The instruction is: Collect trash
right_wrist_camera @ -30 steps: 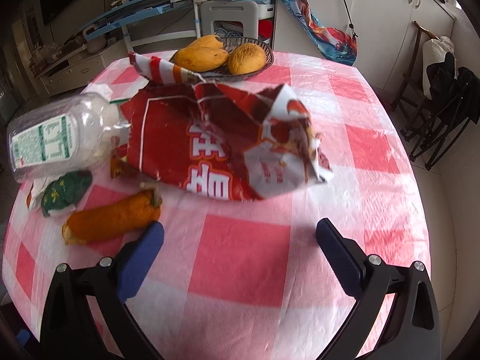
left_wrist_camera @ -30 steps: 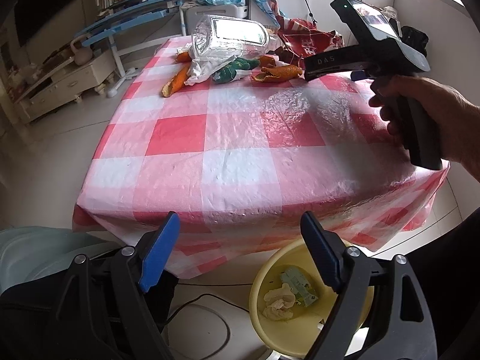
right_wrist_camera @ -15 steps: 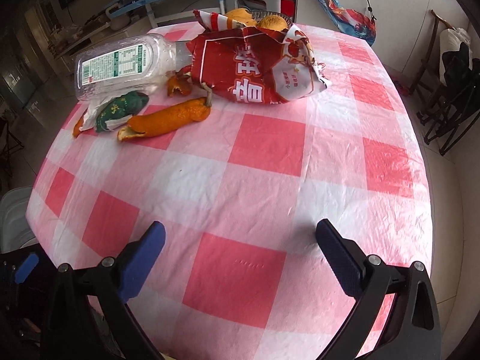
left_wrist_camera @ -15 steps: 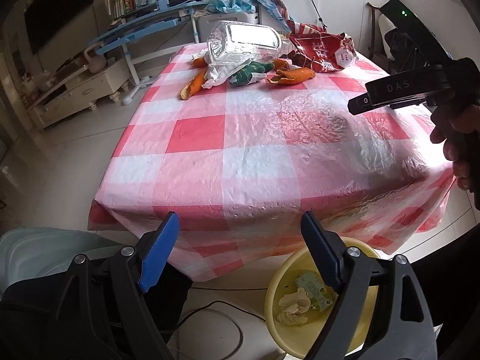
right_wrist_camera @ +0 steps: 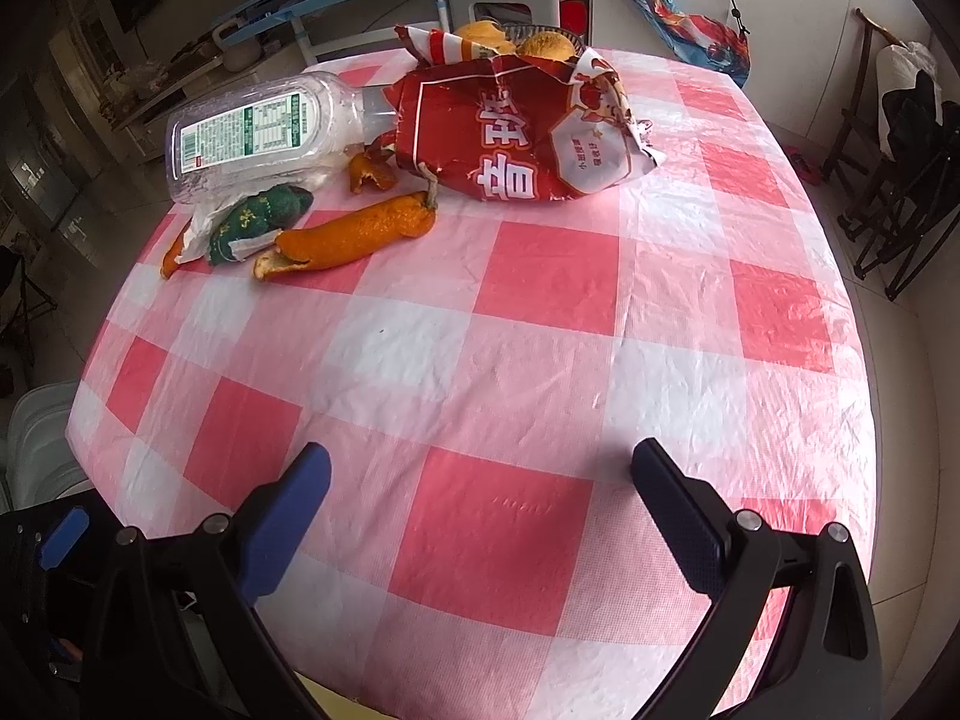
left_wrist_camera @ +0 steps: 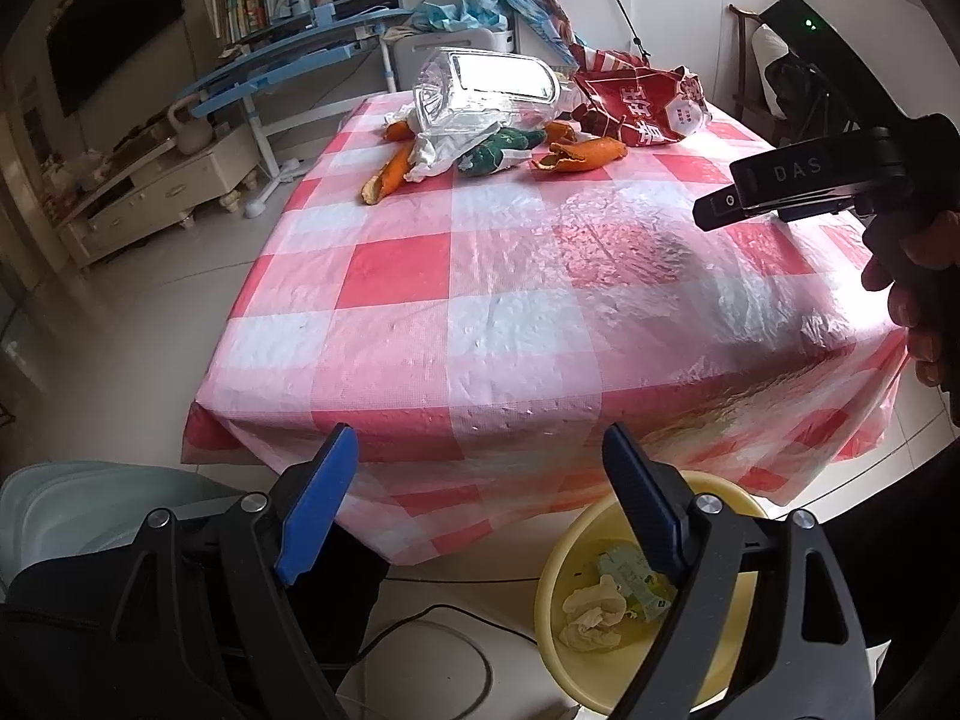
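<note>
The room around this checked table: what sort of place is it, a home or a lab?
Most likely a lived-in home, a living or dining room. A checked plastic tablecloth covers the table, a wall-mounted TV hangs above a low cabinet, and a desk shelf holds books.

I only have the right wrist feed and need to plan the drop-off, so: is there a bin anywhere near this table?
Observer: Yes, a yellow basin sits on the floor just below the table's near edge.
Operator: Anything in it already?
Observer: A crumpled tissue and a small green wrapper.
Operator: Where's the left gripper?
Observer: The left gripper hangs open and empty over the floor beside that basin.
</note>
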`<state>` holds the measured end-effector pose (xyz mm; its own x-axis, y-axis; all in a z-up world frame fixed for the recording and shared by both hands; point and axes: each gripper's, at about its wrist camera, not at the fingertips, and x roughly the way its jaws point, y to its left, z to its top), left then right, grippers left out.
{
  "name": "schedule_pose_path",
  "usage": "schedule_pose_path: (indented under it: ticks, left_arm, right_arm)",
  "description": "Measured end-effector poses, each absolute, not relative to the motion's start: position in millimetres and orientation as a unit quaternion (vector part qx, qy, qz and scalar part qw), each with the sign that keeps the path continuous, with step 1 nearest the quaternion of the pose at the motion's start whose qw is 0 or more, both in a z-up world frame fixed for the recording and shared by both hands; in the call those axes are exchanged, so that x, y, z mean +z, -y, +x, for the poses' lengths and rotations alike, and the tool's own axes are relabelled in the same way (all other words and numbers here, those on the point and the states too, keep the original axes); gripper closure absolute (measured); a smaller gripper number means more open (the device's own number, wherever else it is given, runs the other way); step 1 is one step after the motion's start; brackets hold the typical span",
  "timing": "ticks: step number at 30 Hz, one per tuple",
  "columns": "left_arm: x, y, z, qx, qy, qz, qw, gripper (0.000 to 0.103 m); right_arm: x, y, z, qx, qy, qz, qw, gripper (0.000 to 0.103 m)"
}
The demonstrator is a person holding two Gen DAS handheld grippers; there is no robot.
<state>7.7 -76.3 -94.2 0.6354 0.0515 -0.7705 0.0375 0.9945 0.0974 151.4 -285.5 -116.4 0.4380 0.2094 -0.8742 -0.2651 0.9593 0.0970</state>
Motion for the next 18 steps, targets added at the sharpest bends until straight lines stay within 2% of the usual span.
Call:
schedule_pose_path:
  ticks: [18]
  left_arm:
    - [-96.8,78.4,7.6,0.0,-0.432,0.054,0.9,0.022]
  right_arm:
    - [-119.2,283.3,148.5,0.134,-0.507,-0.041,0.85,0.006]
